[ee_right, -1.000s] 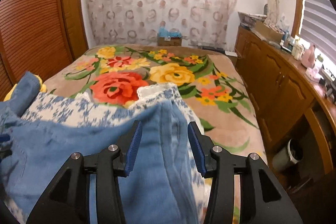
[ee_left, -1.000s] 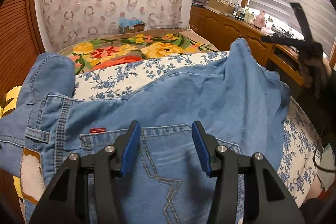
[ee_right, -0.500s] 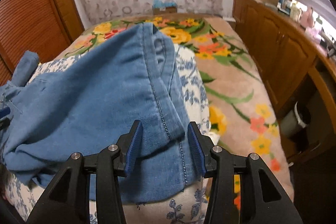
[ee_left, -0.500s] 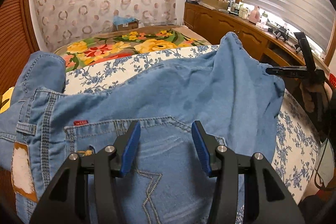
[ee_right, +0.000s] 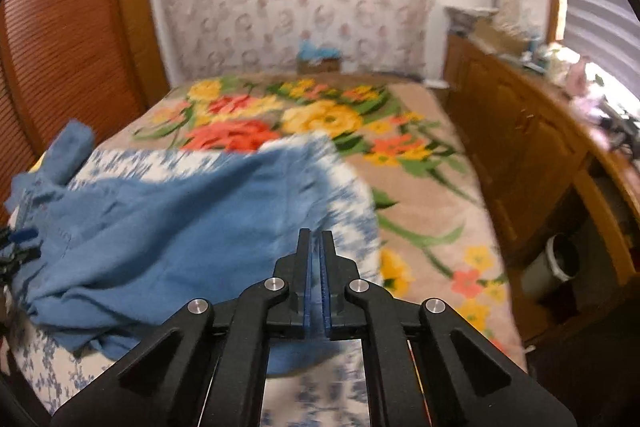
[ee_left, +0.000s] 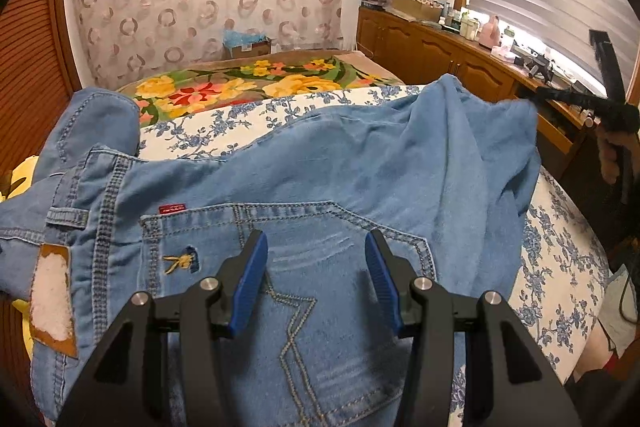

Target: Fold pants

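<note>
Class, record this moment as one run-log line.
task: fold pants | left gripper: open above jeans | right gripper: shut on leg edge

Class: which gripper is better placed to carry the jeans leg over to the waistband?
Right. The right gripper is shut at the leg end of the jeans, which rises toward it; the left gripper hangs open above the back pocket.
</note>
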The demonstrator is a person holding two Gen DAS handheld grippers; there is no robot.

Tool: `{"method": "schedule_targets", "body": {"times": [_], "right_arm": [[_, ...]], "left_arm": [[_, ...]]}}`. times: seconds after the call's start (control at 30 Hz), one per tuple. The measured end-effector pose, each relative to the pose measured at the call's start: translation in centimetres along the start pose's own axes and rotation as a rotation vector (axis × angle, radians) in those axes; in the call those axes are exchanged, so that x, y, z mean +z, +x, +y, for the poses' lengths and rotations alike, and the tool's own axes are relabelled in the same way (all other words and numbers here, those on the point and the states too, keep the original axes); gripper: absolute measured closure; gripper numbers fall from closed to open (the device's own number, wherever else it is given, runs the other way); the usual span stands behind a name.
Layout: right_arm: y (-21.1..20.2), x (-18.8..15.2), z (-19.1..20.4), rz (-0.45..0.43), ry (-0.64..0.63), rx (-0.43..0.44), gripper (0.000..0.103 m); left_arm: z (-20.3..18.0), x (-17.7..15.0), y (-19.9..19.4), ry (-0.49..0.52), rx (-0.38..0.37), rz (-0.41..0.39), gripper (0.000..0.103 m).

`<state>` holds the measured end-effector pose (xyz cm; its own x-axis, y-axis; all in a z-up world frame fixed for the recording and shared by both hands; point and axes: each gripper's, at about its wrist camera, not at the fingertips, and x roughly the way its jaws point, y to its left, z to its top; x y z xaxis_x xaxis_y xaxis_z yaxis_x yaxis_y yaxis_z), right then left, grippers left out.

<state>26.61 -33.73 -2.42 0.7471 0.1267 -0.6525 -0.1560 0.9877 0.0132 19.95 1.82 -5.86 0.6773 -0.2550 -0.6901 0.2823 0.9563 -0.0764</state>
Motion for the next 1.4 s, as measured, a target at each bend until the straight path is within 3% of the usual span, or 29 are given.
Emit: {"method": "schedule_targets", "body": {"times": [0.13, 0.23, 0.33, 0.37, 0.43, 0.53, 0.7, 0.73, 0.83, 0.93, 1.13, 1.3, 1.4], "right_arm": [[-0.3, -0.5, -3.1, 0.018, 0.076, -0.082, 0.102], [0.7, -2.0, -3.2, 0.068, 0.082, -0.079, 0.102], [1.1, -2.9, -1.9, 0.068, 0.087, -0.020, 0.100], [1.3, -3.2, -1.5, 0.072, 0.088, -0.016, 0.097], [2.0, -3.6, -0.4, 0.085, 0.081, -0.013, 0.066], [3.4, -4.1, 0.5, 0.104, 0.087, 0.009, 0.056], [5.7, -4.8, 1.1, 0.148, 0.100, 0.031, 0.057], [5.8, -4.9, 1.2, 0.150, 0.096, 0.039, 0.060], [5.3, -4.7, 1.6, 0.126, 0.078, 0.052, 0.086], [3.4, -3.9, 2.0, 0.059, 0.044, 0.045, 0.093], [-1.2, -1.8, 0.5, -0.045, 0.035, -0.041, 0.094], [1.8, -4.3, 0.0, 0.133, 0.019, -0.065, 0.091], [2.0, -5.1, -0.2, 0.143, 0.038, -0.076, 0.073]], "left_arm": [[0.1, -0.3, -0.5, -0.005, 0.003, -0.005, 0.053], [0.3, -0.5, -0.7, -0.010, 0.006, -0.006, 0.053], [0.5, -0.6, -0.7, -0.016, 0.008, -0.002, 0.053], [0.4, -0.6, -0.6, -0.016, 0.009, 0.000, 0.053], [0.2, -0.8, -0.7, -0.010, 0.010, 0.004, 0.053], [-0.1, -0.9, -0.7, -0.003, 0.007, 0.006, 0.053], [0.0, -1.1, -0.5, -0.005, 0.015, 0.015, 0.053], [-0.1, -1.2, -0.5, -0.007, 0.016, 0.017, 0.053], [0.0, -1.4, -0.5, -0.011, 0.019, 0.019, 0.053], [0.1, -1.3, -0.5, -0.010, 0.021, 0.021, 0.053], [0.8, -1.4, -1.2, -0.021, 0.028, 0.007, 0.053], [2.3, -1.5, -2.2, -0.042, 0.049, -0.007, 0.053], [3.4, -1.3, -2.9, -0.056, 0.068, -0.014, 0.053]]}}
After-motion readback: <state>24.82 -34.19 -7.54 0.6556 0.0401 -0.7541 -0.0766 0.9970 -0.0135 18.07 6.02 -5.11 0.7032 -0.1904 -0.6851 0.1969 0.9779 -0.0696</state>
